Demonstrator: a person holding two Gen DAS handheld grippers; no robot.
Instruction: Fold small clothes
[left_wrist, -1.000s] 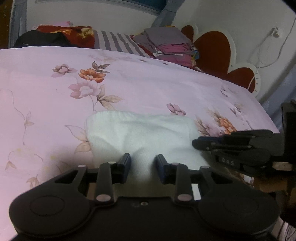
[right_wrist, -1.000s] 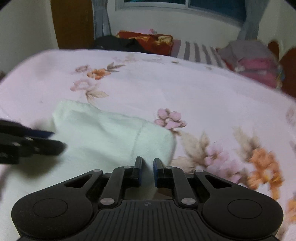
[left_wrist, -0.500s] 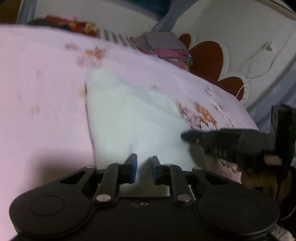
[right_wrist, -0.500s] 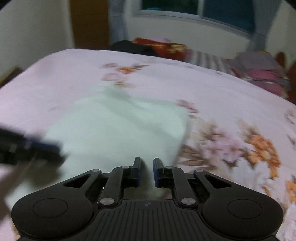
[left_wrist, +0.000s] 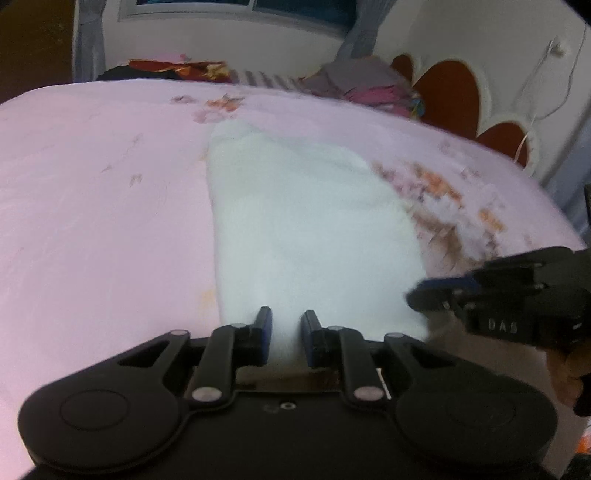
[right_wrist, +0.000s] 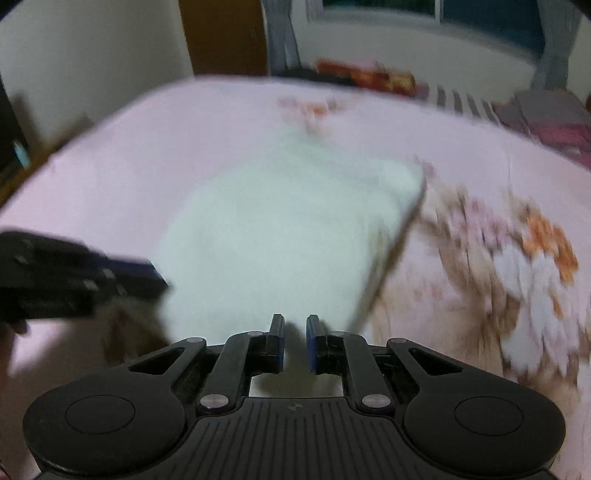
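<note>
White terry-like cloth (left_wrist: 303, 229): one small garment, lying on the pink floral bedsheet (left_wrist: 96, 206), filling the centre of both wrist views; far end toward the upper middle of the frame, near edge at the bottom centre, running in between each gripper's fingers. Picture blurred; fabric detail not legible.

Left gripper (left_wrist: 287, 332): black body, blue pads, bottom centre of its own view. Jaws narrowed to a small gap, having just been closing, with the cloth's near edge between them and held.

Right gripper (right_wrist: 295, 341): same make, bottom centre of its own view, also seen at the right edge of the left view. Jaws nearly together, pinching the cloth's near edge.

Background, upper frame: stack of folded clothes (left_wrist: 369, 83) at upper right, red scalloped headboard (left_wrist: 454, 96) beside it, window (right_wrist: 436, 11) at top.
</note>
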